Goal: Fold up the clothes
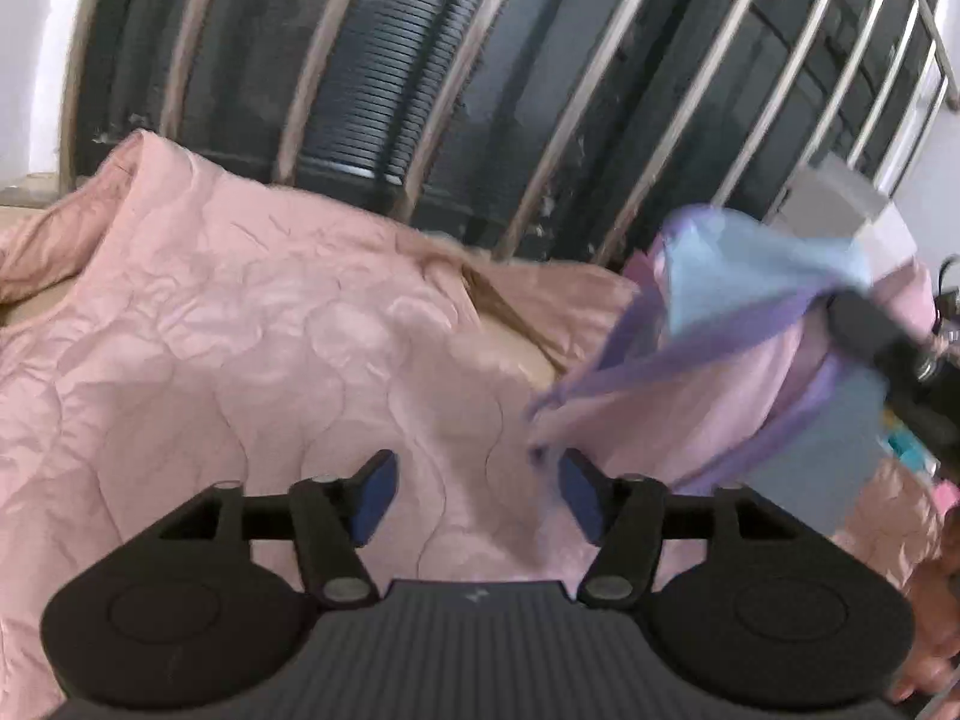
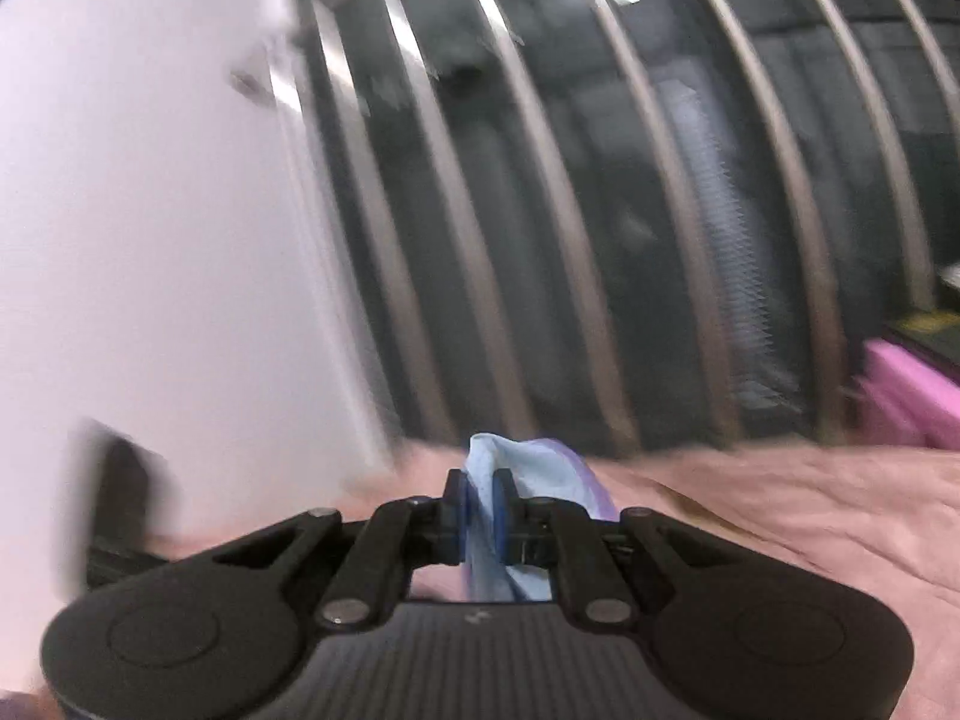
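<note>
A light-blue garment (image 2: 516, 480) with purple trim hangs pinched between the nearly closed pads of the right gripper (image 2: 480, 507), raised above a pink quilt (image 1: 240, 330) that covers the bed. In the left wrist view the same cloth drapes to the right of the left gripper (image 1: 477, 495), whose jaws stand wide apart with nothing between them; a trailing purple edge appears to brush near its right finger (image 1: 579, 495), though blur makes contact uncertain. Metal bars (image 1: 552, 138) cross a dark window behind.
</note>
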`<state>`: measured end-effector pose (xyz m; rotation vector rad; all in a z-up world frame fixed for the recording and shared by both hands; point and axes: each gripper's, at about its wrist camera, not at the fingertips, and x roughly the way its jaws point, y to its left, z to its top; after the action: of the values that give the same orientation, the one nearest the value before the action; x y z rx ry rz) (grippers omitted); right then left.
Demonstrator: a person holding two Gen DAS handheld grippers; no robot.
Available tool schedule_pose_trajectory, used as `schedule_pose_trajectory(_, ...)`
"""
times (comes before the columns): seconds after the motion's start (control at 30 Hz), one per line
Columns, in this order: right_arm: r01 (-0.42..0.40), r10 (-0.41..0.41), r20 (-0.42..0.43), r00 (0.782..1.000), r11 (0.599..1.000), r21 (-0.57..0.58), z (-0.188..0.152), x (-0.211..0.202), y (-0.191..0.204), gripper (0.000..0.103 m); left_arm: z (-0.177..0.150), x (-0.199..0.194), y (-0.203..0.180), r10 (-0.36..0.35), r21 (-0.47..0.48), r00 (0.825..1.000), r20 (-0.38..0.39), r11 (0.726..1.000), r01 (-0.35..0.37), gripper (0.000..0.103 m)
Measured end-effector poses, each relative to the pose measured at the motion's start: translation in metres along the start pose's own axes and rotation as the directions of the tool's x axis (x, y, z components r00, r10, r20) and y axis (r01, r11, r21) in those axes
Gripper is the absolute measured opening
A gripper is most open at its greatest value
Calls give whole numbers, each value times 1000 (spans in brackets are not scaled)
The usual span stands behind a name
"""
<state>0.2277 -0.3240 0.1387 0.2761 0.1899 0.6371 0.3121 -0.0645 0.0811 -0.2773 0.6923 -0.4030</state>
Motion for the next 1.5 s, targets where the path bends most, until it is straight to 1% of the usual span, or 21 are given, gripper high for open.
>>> schedule_pose_trajectory(0.03, -6, 6, -3, 1000, 1000, 7, 1, 0, -1, 8, -2, 5, 1, -1, -1, 1000, -8, 1000, 1, 89)
schedule_pose_trajectory(0.17, 13, -11, -65, 998, 999, 30, -1, 6, -9, 8, -12, 28, 13, 63, -69, 996, -62, 995, -67, 90)
schedule_pose_trajectory(0.23, -69, 70, -11, 997, 994, 90, 5, -2, -14, 4, -14, 28, 18, 42, -94, 997, -60, 994, -48, 90)
schedule_pose_trajectory(0.33, -226, 216, 90, 972, 965, 135, 14, -18, -21, 2, -14, 21, 24, 5, -127, 999, -32, 992, -9, 90)
schedule_pose_trajectory(0.4, -123, 116, 57, 992, 982, 141, 16, -18, -28, 2, -13, 17, 27, 6, -141, 1000, -17, 990, -8, 90)
schedule_pose_trajectory(0.43, 32, -30, -24, 999, 995, 100, 15, -9, -28, 5, -13, 16, 28, 8, -144, 1000, -12, 989, -9, 90)
schedule_pose_trajectory(0.47, 213, -209, -117, 971, 977, 26, 12, 3, -27, 6, -13, 17, 26, 16, -136, 1000, -17, 991, -18, 90)
schedule_pose_trajectory(0.53, 360, -379, -213, 900, 925, -125, 4, 21, -22, 7, -13, 21, 22, 31, -119, 999, -26, 992, -34, 90)
schedule_pose_trajectory(0.6, 252, -266, -243, 933, 964, -87, 8, 20, -16, 8, -13, 26, 19, 22, -113, 999, -34, 993, -26, 90)
schedule_pose_trajectory(0.67, 133, -144, -235, 961, 989, -59, 16, 16, -3, 29, -13, 29, 19, 32, -114, 999, -37, 993, -36, 89)
schedule_pose_trajectory(0.7, 103, -117, -240, 964, 992, -69, 18, 14, 4, 50, -14, 30, 19, 40, -116, 999, -36, 992, -44, 89)
schedule_pose_trajectory(0.73, 80, -99, -260, 961, 993, -85, 19, 16, 9, 58, -14, 30, 20, 40, -124, 999, -33, 991, -44, 89)
schedule_pose_trajectory(0.8, 30, -66, -310, 948, 993, -118, 19, 22, 17, 57, -13, 29, 23, 33, -145, 999, -24, 989, -37, 89)
schedule_pose_trajectory(0.93, -43, -26, -440, 897, 988, -147, -1, 32, 29, 57, -11, 24, 27, 68, -151, 998, -2, 986, -67, 89)
schedule_pose_trajectory(1.0, 25, -118, -502, 857, 982, -187, -18, 50, 22, 56, -9, 20, 31, 102, -151, 995, 8, 984, -99, 89)
schedule_pose_trajectory(1.07, 156, -265, -548, 793, 959, -236, -38, 70, 5, 52, -8, 18, 35, 126, -158, 992, 14, 980, -122, 89)
schedule_pose_trajectory(1.1, 198, -300, -561, 771, 951, -237, -46, 76, -4, 34, -8, 18, 37, 131, -160, 991, 13, 979, -128, 89)
schedule_pose_trajectory(1.13, 230, -321, -572, 755, 946, -227, -53, 81, -13, 6, -8, 19, 38, 136, -161, 991, 10, 978, -133, 89)
schedule_pose_trajectory(1.17, 261, -337, -563, 754, 941, -213, -57, 81, -20, 7, -9, 21, 38, 139, -158, 990, 0, 978, -137, 89)
schedule_pose_trajectory(1.33, 361, -405, -331, 852, 913, -187, -27, 52, -15, 4, -12, 31, 31, 141, -115, 989, -36, 983, -145, 90)
schedule_pose_trajectory(1.5, 241, -268, -67, 961, 932, -272, 1, 8, 20, 4, -19, 39, 11, 108, -36, 992, -58, 993, -110, 90)
